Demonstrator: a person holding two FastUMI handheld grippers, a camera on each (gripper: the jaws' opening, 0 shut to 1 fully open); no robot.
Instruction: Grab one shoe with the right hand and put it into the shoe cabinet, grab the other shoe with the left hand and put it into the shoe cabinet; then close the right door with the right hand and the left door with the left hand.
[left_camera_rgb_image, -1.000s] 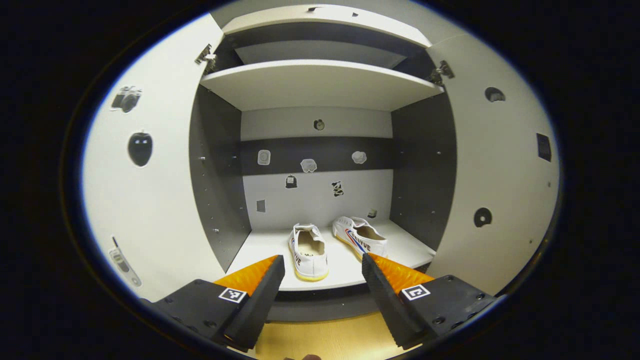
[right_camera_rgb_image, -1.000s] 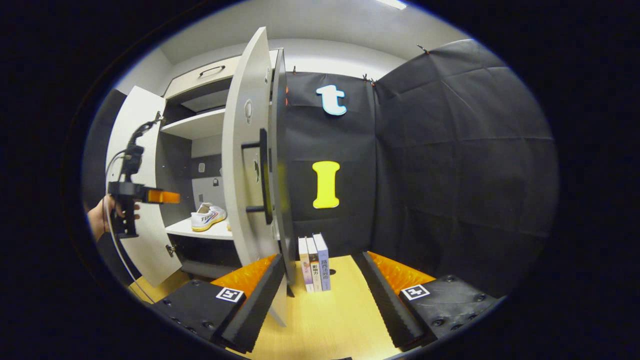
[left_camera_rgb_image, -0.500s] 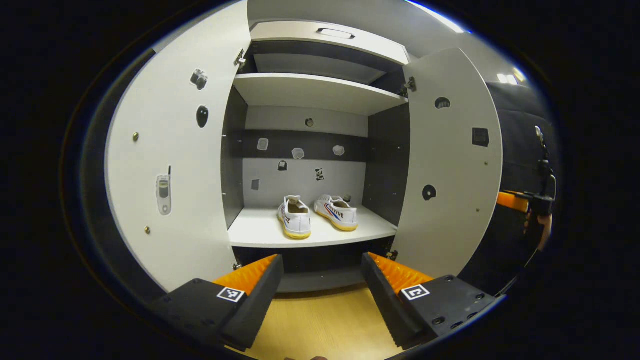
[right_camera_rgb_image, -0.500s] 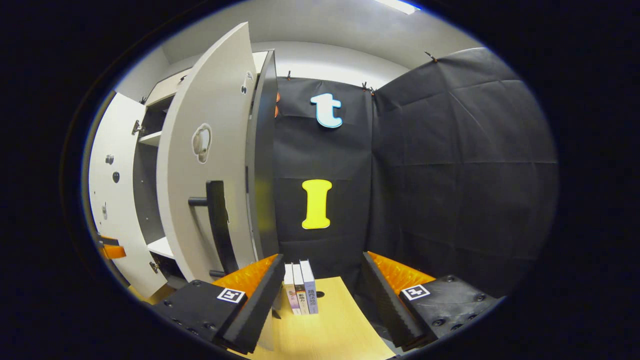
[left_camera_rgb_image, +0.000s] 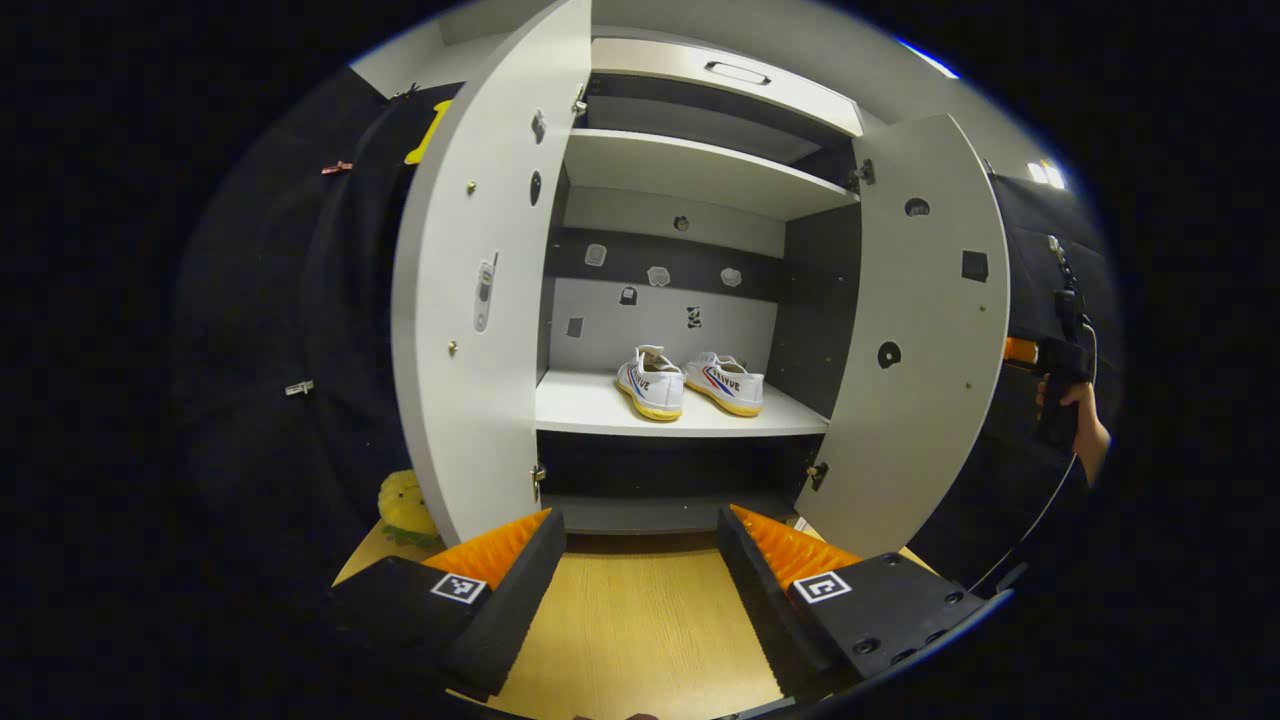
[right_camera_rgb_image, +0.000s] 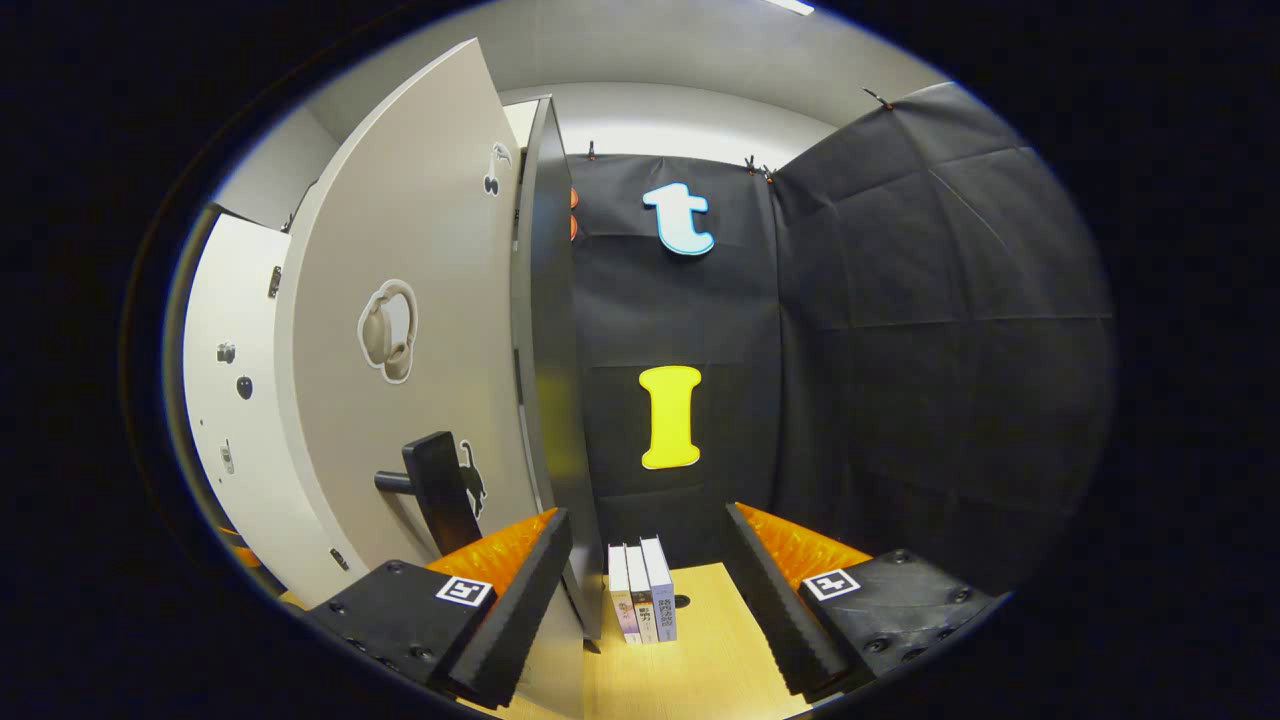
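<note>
Both shoes (left_camera_rgb_image: 688, 381) sit side by side on the cabinet (left_camera_rgb_image: 700, 170) shelf, both doors open. Left gripper (left_camera_rgb_image: 640, 570) hangs wide and empty above the floor. Right gripper (right_camera_rgb_image: 648, 590) gapes too, just beside the right door (right_camera_rgb_image: 400, 330), perhaps touching its edge; books (right_camera_rgb_image: 642, 605) stand ahead.

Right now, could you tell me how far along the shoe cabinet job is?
Done: both shoes sit side by side on the cabinet shelf. In hand: the open right gripper is at the outer face of the right door, near its handle. Left: both doors stand open; the left door waits for the open left gripper.
</note>
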